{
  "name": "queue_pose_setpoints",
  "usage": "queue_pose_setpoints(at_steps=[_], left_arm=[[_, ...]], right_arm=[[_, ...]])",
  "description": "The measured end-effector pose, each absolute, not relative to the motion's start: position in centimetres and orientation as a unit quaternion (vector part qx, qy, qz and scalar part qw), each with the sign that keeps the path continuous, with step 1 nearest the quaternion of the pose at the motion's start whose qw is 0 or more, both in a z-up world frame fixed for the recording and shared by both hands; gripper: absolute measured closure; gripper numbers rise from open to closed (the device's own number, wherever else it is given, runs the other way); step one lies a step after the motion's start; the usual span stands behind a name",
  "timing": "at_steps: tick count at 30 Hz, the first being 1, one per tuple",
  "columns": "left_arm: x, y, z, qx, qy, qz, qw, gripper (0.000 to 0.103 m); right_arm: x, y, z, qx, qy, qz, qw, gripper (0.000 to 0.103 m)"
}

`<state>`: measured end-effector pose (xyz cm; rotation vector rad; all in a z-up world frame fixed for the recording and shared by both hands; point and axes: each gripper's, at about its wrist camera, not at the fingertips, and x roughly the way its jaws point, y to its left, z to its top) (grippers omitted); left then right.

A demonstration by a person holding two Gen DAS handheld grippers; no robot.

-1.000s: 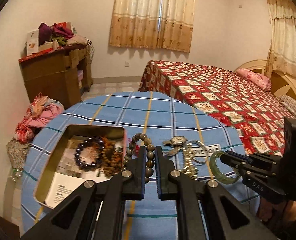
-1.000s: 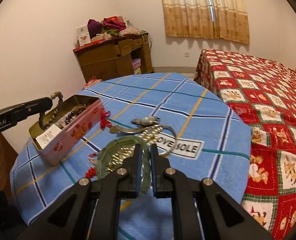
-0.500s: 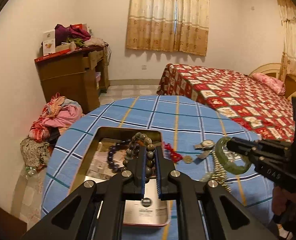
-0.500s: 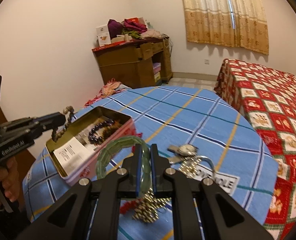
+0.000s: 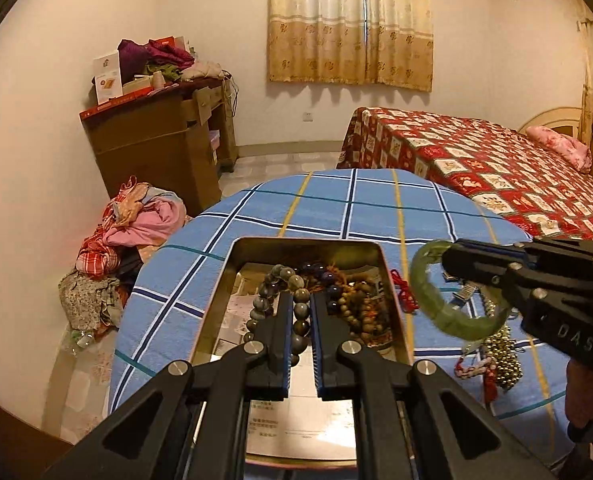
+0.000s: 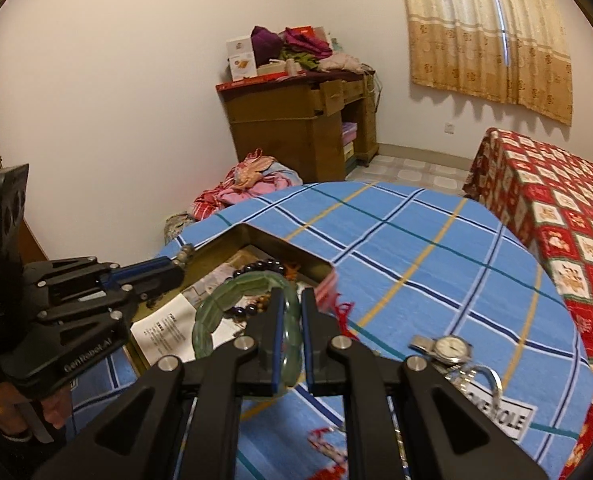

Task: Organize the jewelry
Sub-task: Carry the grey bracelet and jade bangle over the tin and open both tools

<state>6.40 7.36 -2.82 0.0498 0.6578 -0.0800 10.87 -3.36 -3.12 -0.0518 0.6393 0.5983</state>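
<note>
A green jade bangle [image 6: 232, 312] is pinched on its rim between the nearly closed fingers of the right gripper [image 6: 292, 320], held in the air above the open metal tin [image 5: 392, 300] near the tin's right wall; in the left wrist view the same bangle [image 5: 436, 300] hangs from the tip of that gripper beside the tin. The left gripper [image 5: 301, 320] is pressed onto a grey-brown bead bracelet [image 5: 296, 284], the beads caught between its fingers and hanging over the inside of the tin. In the tin lie a dark purple bead bracelet [image 6: 260, 270], a smaller brown bead string [image 5: 356, 304] and printed paper slips [image 6: 164, 328]. The tin sits toward the table's near left edge on a blue checked cloth [image 6: 416, 248]. To its right on the cloth lie a red knotted cord [image 5: 404, 292], a wristwatch [image 6: 448, 348] with a metal band, and a heap of small gold-coloured beads [image 5: 504, 352] near the table's near right edge. Beyond the table stand a wooden dresser [image 5: 156, 148] piled with clothes and a bed with a red patterned cover [image 5: 496, 168].
</note>
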Motion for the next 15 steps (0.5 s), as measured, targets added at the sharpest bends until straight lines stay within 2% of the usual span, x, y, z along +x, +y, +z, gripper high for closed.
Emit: queue_pose_setpoints(at_steps=[15], left_arm=[[8.2,8.3,-4.1,0.039,0.345,-0.033,0.937,0.096]], right_arm=[[11.8,0.2,-4.7,-0.049,0.327,0.293,0.897,0.092]])
